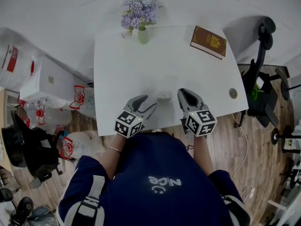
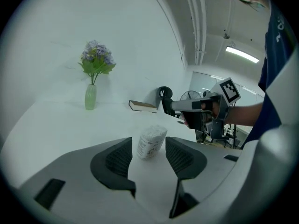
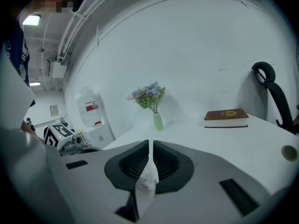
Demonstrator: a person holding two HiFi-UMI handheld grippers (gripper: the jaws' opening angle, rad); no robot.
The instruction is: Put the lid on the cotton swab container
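Note:
The cotton swab container (image 1: 164, 96), a small clear tub packed with white swabs, stands near the front edge of the white table (image 1: 122, 65). In the left gripper view the container (image 2: 153, 135) is upright at the tips of my open left gripper (image 2: 148, 147), and neither pad touches it. My left gripper (image 1: 148, 103) sits just left of it in the head view. My right gripper (image 1: 183, 95) is just right of the container. In the right gripper view the right gripper (image 3: 150, 146) is shut on a thin translucent lid (image 3: 146, 180).
A green vase of purple flowers (image 1: 142, 32) stands at the table's far edge. A brown book (image 1: 208, 42) lies at the far right corner, and a round cable port (image 1: 233, 93) is near the right edge. An office chair (image 1: 261, 79) stands to the right, with water bottles (image 1: 42, 114) on the floor at left.

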